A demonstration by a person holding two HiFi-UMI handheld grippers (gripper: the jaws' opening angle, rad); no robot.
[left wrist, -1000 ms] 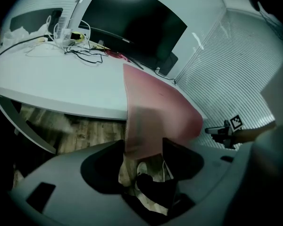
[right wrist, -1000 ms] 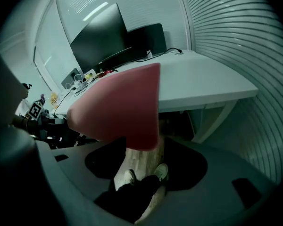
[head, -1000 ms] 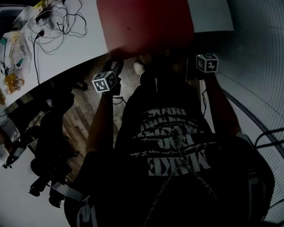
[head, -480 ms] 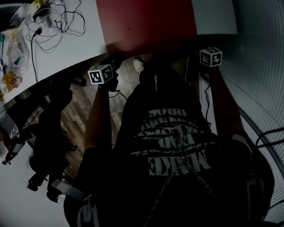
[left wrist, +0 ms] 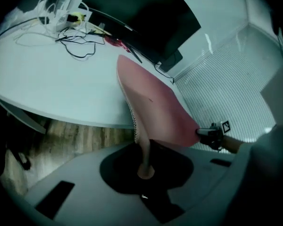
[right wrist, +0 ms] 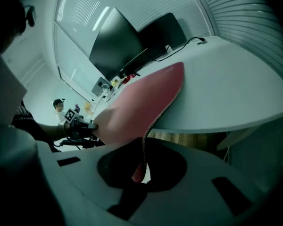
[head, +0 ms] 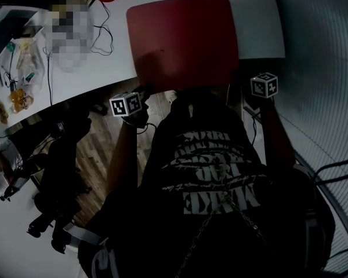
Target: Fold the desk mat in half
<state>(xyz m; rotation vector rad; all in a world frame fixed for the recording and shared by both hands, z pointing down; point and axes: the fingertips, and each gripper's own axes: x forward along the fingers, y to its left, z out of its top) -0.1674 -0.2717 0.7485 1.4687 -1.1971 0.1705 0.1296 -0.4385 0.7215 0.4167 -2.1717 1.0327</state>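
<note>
Change since earlier: both pairs of jaws have just been closing. The desk mat, ungripped a second ago, is now held at its near corners, and its near edge has been raised.
Left gripper: clamped on the mat's near left corner, whose edge is pinched between the jaws.
Right gripper: clamped on the near right corner.
Mat's place: the far part is laid on the white desk; the near edge is lifted at the desk's front.
Pose: the forearms are stretched forward beside the torso with the grippers tilted downward. The right tips are dim in the head view, seemingly at the mat's corner.
</note>
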